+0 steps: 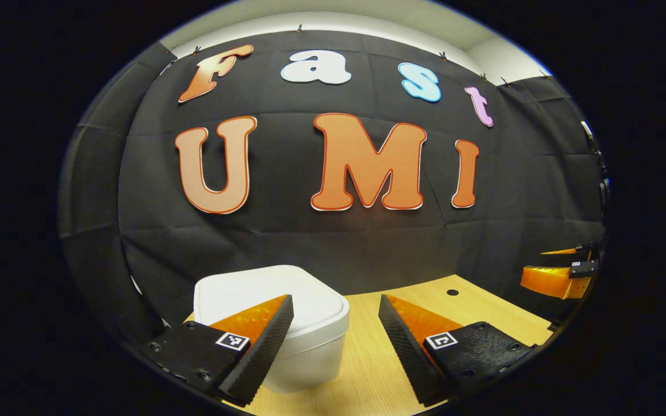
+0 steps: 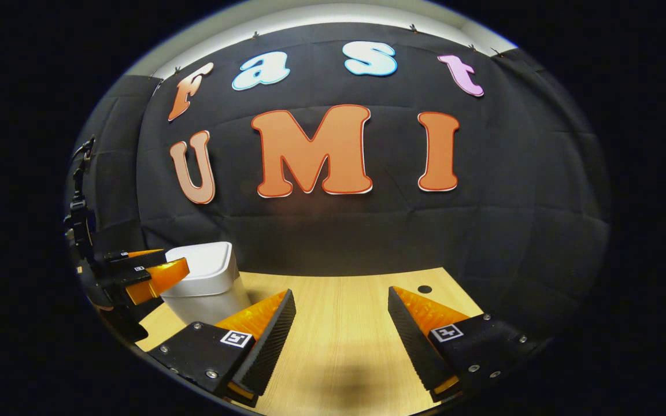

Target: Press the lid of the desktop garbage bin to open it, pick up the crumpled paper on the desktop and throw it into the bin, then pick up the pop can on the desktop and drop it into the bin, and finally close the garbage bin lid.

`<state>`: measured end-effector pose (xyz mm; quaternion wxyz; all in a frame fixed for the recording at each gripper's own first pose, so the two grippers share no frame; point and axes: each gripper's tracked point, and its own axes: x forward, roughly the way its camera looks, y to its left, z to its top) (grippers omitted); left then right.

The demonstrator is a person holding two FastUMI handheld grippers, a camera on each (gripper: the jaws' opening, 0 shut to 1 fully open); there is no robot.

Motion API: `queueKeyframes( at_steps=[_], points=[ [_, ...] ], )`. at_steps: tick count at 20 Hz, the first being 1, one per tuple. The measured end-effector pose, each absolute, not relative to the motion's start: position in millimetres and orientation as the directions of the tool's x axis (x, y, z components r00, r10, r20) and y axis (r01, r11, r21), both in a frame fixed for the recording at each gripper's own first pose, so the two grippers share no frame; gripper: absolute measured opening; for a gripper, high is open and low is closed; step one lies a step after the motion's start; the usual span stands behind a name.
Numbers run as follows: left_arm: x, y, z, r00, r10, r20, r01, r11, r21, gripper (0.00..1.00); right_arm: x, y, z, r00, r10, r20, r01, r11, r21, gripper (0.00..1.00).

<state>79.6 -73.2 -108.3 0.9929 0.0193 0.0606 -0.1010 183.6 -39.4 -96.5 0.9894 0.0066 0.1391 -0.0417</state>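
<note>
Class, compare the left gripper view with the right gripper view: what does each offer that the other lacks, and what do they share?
Left gripper view: the white bin close up, lid shut, just beyond the open left hand-held gripper; the right hand-held gripper far off at the right edge. Right gripper view: the bin farther off, seen from the side, with the left hand-held gripper next to its lid. Both: bin, wooden desktop, its small dark hole.

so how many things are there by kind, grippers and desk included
bin: 1
grippers: 2, the left gripper and the right gripper
desk: 1
total: 4
</note>
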Motion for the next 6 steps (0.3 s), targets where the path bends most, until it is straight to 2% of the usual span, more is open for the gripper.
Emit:
queueKeyframes(
  at_steps=[6],
  points=[
    [78.7, -61.4, -109.2, 0.978, -0.167, -0.126, 0.173, 0.984, 0.035, 0.95, 185.2, -44.0, -96.3, 0.958, -0.105, -0.269, 0.108, 0.994, -0.004, 0.96]
  ],
)
